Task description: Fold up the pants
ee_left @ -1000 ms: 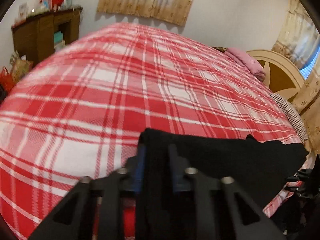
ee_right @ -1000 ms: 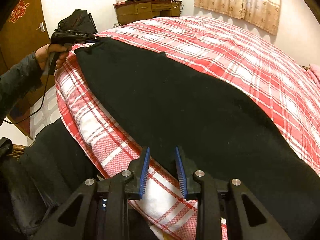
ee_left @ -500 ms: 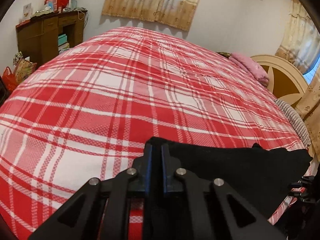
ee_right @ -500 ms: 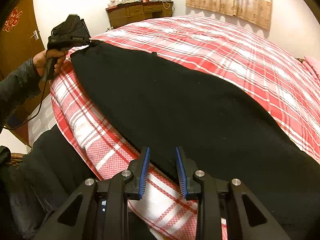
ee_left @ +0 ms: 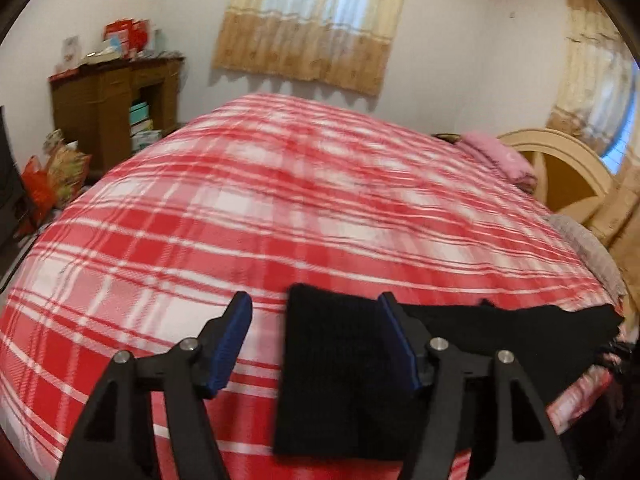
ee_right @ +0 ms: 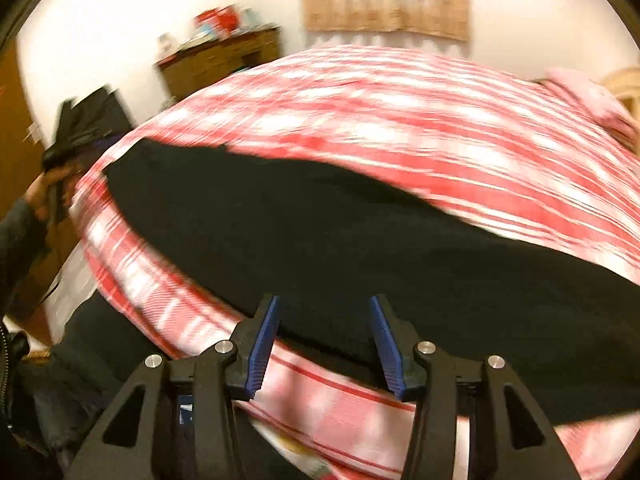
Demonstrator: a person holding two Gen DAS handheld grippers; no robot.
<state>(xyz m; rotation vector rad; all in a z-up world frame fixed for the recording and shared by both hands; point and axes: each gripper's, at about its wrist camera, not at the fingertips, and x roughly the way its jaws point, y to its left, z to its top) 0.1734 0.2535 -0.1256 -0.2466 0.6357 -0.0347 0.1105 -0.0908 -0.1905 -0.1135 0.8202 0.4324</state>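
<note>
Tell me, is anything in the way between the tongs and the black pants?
Nothing visible is. The left tongs are open, with the pants' end right between the fingers. The right tongs are open too, right at the pants' near edge on the bed. Only bare blanket lies around.

The right wrist view is motion-blurred, smearing the plaid bedspread (ee_right: 400,128) and the left gripper (ee_right: 86,128) at far left; the black pants (ee_right: 360,240) run off the right edge; items atop the wooden cabinet (ee_left: 116,96) are too small to identify.
</note>
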